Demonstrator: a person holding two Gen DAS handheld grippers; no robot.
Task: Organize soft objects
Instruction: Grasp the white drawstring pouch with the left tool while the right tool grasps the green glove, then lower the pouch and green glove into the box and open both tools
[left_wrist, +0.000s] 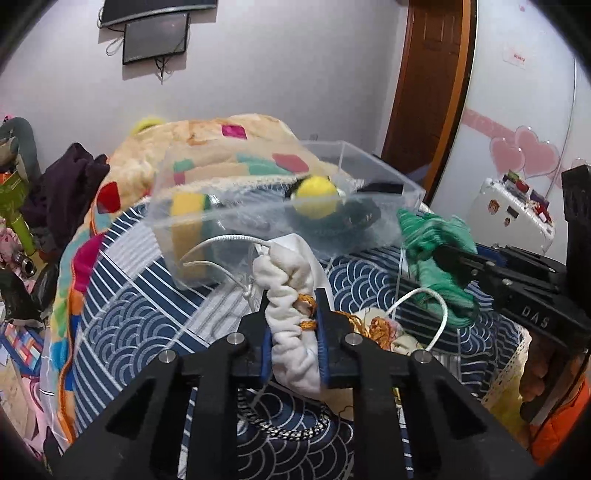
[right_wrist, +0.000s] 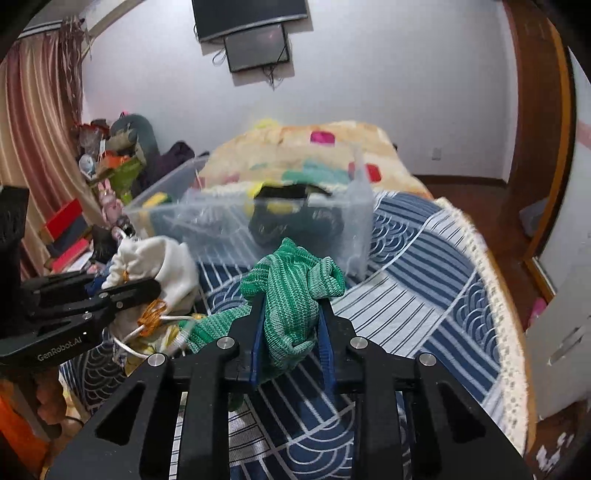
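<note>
A soft white pouch (left_wrist: 291, 295) with a gathered, wrinkly neck is squeezed between the blue pads of the left gripper (left_wrist: 294, 332), held up just in front of the clear box (left_wrist: 373, 162); an orange cord (left_wrist: 306, 304) is wound round its neck, and a thin white string (left_wrist: 221, 242) loops out from it. A green knit cloth (right_wrist: 291, 295), ribbed and crumpled, is pinched tight in the right gripper (right_wrist: 291, 332), also lifted near the front of the box. The box is made of see-through plastic with straight walls and is set on the bed; inside it a fuzzy yellow ball (left_wrist: 317, 195), a yellow sponge (left_wrist: 186, 218) and something dark (right_wrist: 295, 221) are seen. In the left view the ball and sponge are shown clearly, and a pink heart sticker (left_wrist: 535, 155) is seen on the wall to the right; in the right view the ball is mostly hidden and blurred, but striped curtains (right_wrist: 33, 129) and a pile of toys (right_wrist: 110, 155) are shown at the left. The bed is covered by a blue quilt (right_wrist: 424, 266) with white stripes and wave shapes and a lacy edge; a fluffy blanket (left_wrist: 207, 147) with bright squares is heaped behind the box; two dark screens (right_wrist: 255, 33) are hung on the wall.
</note>
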